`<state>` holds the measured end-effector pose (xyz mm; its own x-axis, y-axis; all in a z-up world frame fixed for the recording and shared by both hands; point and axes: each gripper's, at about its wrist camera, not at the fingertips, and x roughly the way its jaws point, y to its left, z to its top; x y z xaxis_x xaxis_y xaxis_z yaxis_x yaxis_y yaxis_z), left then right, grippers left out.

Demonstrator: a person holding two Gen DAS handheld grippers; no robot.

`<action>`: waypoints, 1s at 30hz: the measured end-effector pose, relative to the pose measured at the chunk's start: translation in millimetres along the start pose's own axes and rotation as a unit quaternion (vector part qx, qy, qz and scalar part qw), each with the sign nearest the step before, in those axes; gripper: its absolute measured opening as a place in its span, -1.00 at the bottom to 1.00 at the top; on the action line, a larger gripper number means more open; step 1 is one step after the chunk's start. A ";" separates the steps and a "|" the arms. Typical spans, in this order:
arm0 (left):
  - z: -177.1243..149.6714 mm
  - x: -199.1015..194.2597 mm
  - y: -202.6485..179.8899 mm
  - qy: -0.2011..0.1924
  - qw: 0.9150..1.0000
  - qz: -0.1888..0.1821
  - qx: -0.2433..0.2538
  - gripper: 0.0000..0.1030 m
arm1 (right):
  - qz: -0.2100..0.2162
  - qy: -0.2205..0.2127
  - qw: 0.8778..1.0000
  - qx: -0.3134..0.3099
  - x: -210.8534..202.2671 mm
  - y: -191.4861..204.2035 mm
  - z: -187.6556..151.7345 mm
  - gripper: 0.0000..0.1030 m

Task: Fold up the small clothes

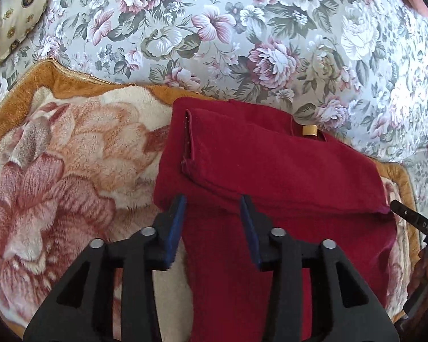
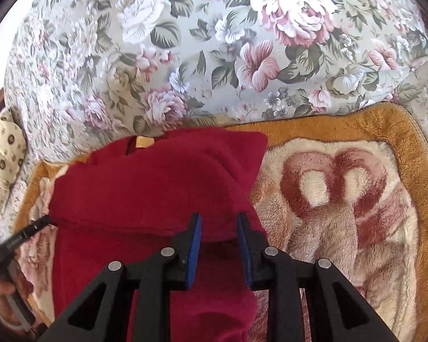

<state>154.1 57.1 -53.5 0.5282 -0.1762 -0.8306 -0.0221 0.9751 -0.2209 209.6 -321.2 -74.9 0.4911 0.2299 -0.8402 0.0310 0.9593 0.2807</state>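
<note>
A dark red fleece garment point(image 1: 271, 165) lies folded on a plush blanket, its upper part doubled over the lower part, with a tan label point(image 1: 309, 130) at its far edge. My left gripper point(image 1: 212, 202) stands open over the fold's left end; cloth lies between the fingers and the pads do not press it. My right gripper point(image 2: 218, 219) is open over the fold's right end point(image 2: 214, 236), the red cloth under its blue pads point(image 2: 195, 245). Each view shows the other gripper's black tip point(image 1: 399, 211) point(image 2: 40, 222) at the opposite corner of the fold.
The plush blanket point(image 1: 71, 171) with pink flowers and a tan border covers the near surface. Beyond it spreads a floral bedspread point(image 1: 242, 42). A patterned cushion point(image 1: 11, 25) lies at the far left. A hand point(image 2: 5, 293) shows at the right wrist view's left edge.
</note>
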 end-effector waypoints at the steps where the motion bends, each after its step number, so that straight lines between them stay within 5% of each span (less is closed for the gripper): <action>1: -1.6 -1.6 -1.0 0.000 1.000 -0.003 -0.001 -0.09 | 0.001 -0.003 1.000 0.007 -1.6 -0.9 0.0 -0.54; 7: -8.9 -6.5 -10.0 -0.005 1.000 -0.004 0.011 -0.09 | -0.001 -0.010 0.997 0.073 6.9 -30.9 13.2 -0.54; 13: 1.0 15.5 -15.5 0.002 1.000 -0.002 0.009 -0.09 | 0.023 0.020 0.992 0.124 58.3 -52.0 52.8 -0.53; 17: 5.7 33.0 -17.7 0.015 1.000 0.002 0.013 -0.09 | 0.040 0.027 0.991 0.121 89.4 -55.9 68.5 -0.54; 19: 5.6 37.8 -16.9 0.018 1.000 0.002 0.016 -0.09 | 0.049 0.006 0.994 0.102 86.5 -53.6 74.7 -0.80; 24: 1.1 45.3 -16.0 0.019 0.999 0.003 0.025 -0.09 | -0.018 -0.043 0.999 0.005 73.7 -37.9 89.3 -0.82; 27: -0.8 44.8 -19.8 0.017 0.999 0.011 0.034 -0.09 | -0.042 0.002 0.999 0.007 103.8 -43.1 86.3 -0.82; 30: -1.1 42.9 -20.5 0.022 0.999 0.013 0.037 -0.09 | -0.032 -0.008 0.999 0.025 88.9 -47.9 83.3 -0.78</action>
<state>176.2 29.4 -85.2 0.4913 -0.1549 -0.8571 0.0275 0.9863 -0.1625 324.3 -360.3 -124.4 0.5013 0.1661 -0.8492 0.1057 0.9623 0.2506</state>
